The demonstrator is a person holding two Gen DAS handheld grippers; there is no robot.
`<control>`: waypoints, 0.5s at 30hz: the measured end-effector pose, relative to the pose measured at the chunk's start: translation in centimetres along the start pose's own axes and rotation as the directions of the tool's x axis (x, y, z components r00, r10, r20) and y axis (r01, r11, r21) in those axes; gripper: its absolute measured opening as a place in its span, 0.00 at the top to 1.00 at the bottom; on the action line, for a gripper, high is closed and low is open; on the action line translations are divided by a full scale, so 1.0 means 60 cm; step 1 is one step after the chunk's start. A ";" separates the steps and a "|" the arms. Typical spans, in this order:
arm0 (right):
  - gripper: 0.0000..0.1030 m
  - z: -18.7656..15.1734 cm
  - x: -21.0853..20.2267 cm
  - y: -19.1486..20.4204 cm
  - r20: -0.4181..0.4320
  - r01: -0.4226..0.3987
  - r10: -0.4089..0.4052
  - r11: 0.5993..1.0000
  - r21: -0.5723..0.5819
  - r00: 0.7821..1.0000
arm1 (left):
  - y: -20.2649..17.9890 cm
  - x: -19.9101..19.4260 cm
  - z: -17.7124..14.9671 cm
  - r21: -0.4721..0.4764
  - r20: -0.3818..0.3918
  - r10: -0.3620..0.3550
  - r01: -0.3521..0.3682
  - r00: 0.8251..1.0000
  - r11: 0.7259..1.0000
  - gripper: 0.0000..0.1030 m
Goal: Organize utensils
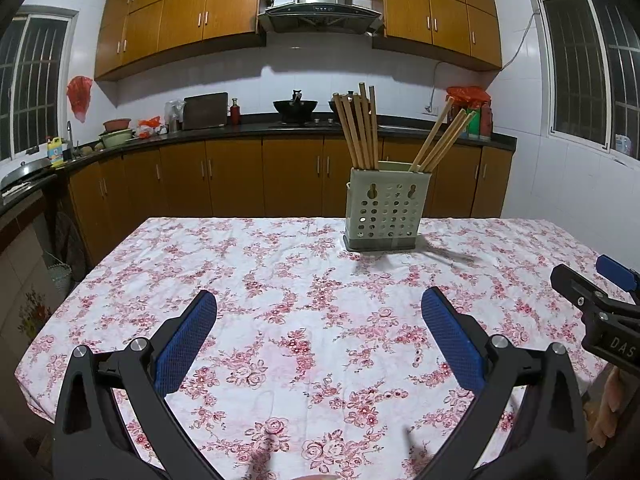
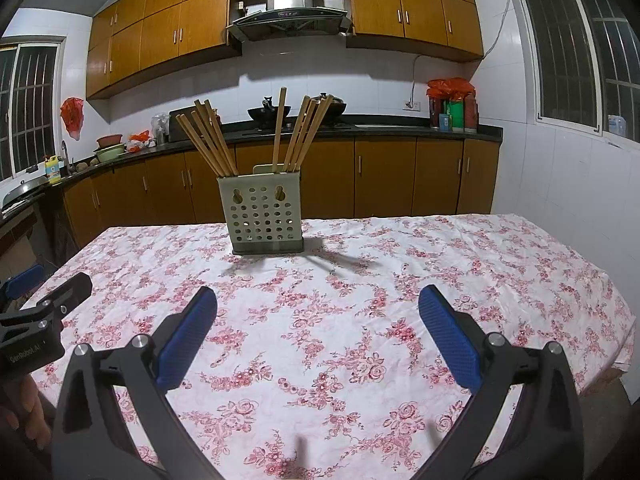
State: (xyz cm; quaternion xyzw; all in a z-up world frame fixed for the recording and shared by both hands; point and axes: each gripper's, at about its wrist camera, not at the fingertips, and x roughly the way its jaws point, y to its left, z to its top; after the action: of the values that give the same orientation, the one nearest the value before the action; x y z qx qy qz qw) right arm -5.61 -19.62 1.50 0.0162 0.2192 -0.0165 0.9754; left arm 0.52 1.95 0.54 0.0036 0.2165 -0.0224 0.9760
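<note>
Orange-brown kitchen cabinets (image 1: 236, 176) run behind the tabletop (image 1: 280, 280), which carries a white cloth printed with pink flowers. Above the stove hangs a steel range hood (image 1: 320, 4), with a dark wok (image 1: 295, 106) on the burner beneath it.

On the far side of the tabletop stands a pale perforated utensil holder (image 1: 386, 210), upright on its dark base. From my left camera it sits at about one o'clock; from my right camera it sits at about eleven o'clock (image 2: 262, 214). Wooden chopsticks (image 1: 358, 132) stand in it in two bunches: one bunch rises from the left part of the holder, the other leans out from the right part (image 1: 442, 140). I cannot tell how the inside is divided.

My left hand-held gripper (image 1: 318, 316) hovers over the near half of the cloth with its blue pads (image 1: 188, 344) spread wide and nothing between them. My right hand-held gripper (image 2: 318, 316) is likewise wide open and holds nothing, its blue pads (image 2: 450, 340) well apart from the holder. Each gripper shows at the other's edge: the right one at three o'clock in the left view (image 1: 592, 304), the left one at nine o'clock in the right view (image 2: 44, 308).
</note>
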 end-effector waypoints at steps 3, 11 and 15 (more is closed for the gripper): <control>0.04 0.000 0.000 0.000 0.000 -0.001 0.001 1.000 0.000 1.000 | 0.000 0.000 0.000 0.000 0.000 0.000 0.000 1.000 1.000 0.02; 0.04 0.000 0.000 0.001 -0.001 -0.001 0.001 1.000 0.001 1.000 | -0.001 0.000 0.000 -0.001 -0.001 0.001 -0.001 1.000 1.000 0.02; 0.04 -0.001 0.000 0.001 -0.002 -0.001 0.001 1.000 0.001 1.000 | -0.001 0.001 -0.001 0.000 -0.003 0.000 0.000 1.000 1.000 0.02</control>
State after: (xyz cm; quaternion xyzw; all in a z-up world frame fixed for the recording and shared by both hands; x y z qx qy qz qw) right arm -5.63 -19.54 1.43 0.0167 0.2201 -0.0162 0.9752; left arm 0.54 1.88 0.49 0.0035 0.2177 -0.0223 0.9757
